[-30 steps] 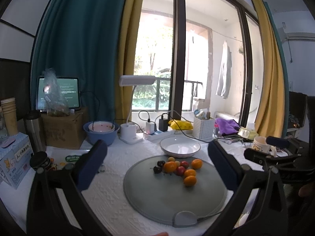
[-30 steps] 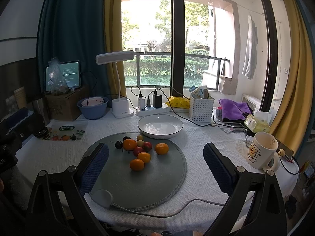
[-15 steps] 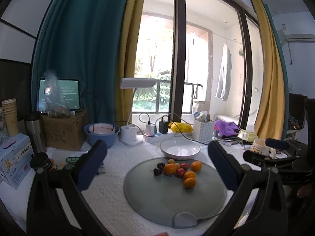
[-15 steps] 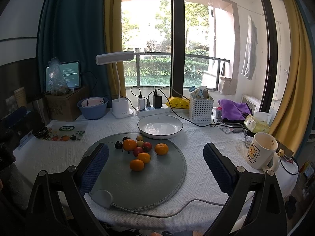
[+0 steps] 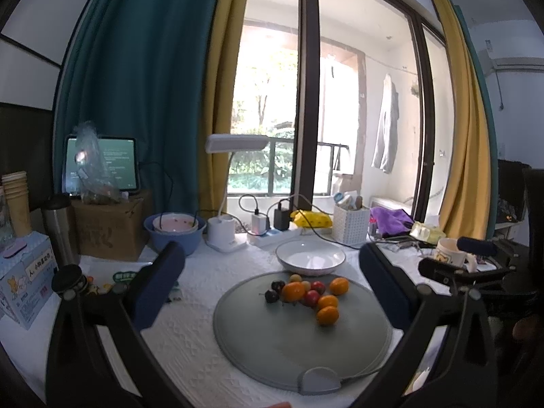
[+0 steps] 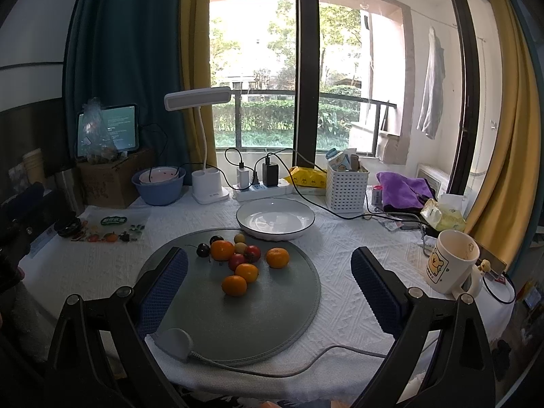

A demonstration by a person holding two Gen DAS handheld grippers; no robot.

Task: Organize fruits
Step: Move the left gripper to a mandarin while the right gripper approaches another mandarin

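Little has moved since a second ago: both views hold almost steady. Left gripper [image 5: 272, 282] and right gripper [image 6: 268, 282] hover spread wide, holding nothing. Small oranges [image 6: 234, 285], red cherry tomatoes [image 6: 237, 261] and dark cherries [image 6: 203, 249] sit clustered on the round grey mat [image 6: 265, 319]. Just behind it, the white dark-rimmed ceramic bowl [image 6: 276, 219] holds no fruit. The blue plastic basin [image 6: 159, 192] cradles a pink bowl [image 6: 159, 174].

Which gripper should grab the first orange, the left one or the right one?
Probably the right gripper: it is open, with the nearest orange on the grey mat between its fingers. The left gripper, also open, looks farther back.
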